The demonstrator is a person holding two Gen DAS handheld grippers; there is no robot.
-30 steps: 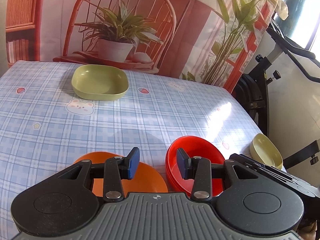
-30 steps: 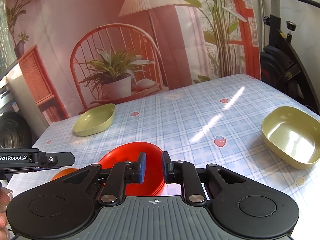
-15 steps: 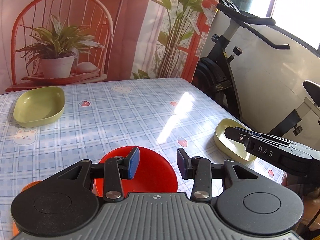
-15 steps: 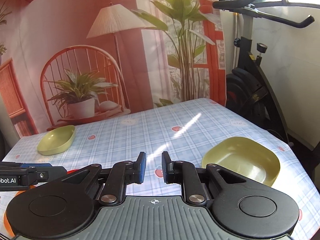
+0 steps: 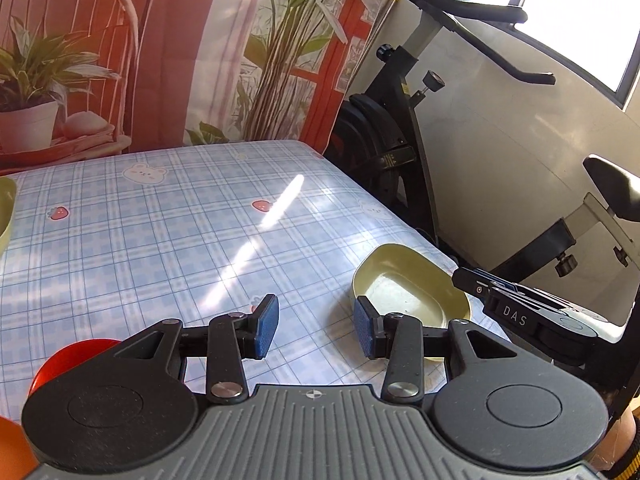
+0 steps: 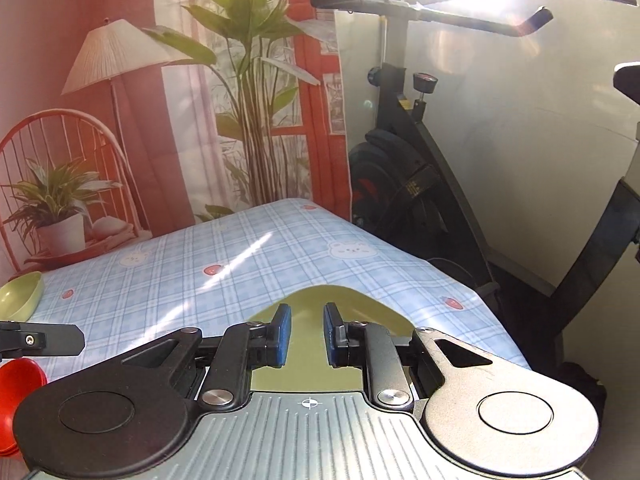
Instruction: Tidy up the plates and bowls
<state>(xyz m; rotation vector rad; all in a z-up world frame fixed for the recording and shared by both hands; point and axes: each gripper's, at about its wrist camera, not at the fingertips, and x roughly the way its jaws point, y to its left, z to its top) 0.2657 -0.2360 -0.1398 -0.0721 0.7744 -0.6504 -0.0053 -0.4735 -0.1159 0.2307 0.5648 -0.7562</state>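
A yellow-green bowl sits near the table's right edge; in the right wrist view it lies just beyond and under my fingers. My right gripper is open with a narrow gap and holds nothing. My left gripper is open and empty, just left of that bowl. A second green bowl sits at the far left. A red bowl and an orange plate lie at the lower left.
The table has a blue plaid cloth with its right edge close to the bowl. An exercise bike stands beyond that edge. A printed backdrop hangs behind the table.
Both grippers have swung right, away from the red bowl and orange plate. The right gripper has come over the yellow-green bowl at the right edge. The jaws have kept their gaps.
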